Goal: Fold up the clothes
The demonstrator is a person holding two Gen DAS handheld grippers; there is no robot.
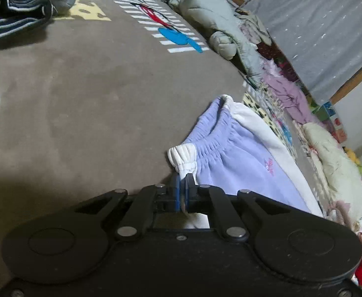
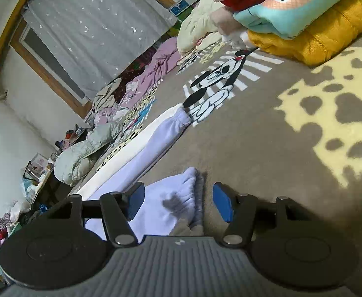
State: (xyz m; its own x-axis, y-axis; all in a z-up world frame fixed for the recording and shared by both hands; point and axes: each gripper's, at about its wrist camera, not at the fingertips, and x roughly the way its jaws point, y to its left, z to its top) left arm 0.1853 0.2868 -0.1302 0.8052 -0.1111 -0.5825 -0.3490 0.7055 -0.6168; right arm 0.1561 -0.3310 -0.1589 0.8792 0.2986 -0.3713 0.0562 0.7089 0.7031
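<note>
Lavender sweatpants [image 1: 238,158] with a white side stripe lie on a brown cartoon-print rug [image 1: 82,99]. My left gripper [image 1: 183,185] is shut on the white corner of the gathered waistband, low over the rug. In the right wrist view one leg [image 2: 156,138] stretches away to its cuff near the cartoon dog print. The other cuff [image 2: 191,190] lies bunched between the blue pads [image 2: 221,203] of my right gripper [image 2: 178,199], which stands open around it without pinching it.
A dark striped garment [image 1: 12,17] lies at the rug's far left. A grey-green padded jacket [image 1: 218,24], lilac clothes [image 1: 287,91] and a cream jacket [image 1: 334,158] line the rug's edge by the curtain. A folded teal blanket [image 2: 292,7] sits on a yellow jacket [image 2: 317,34].
</note>
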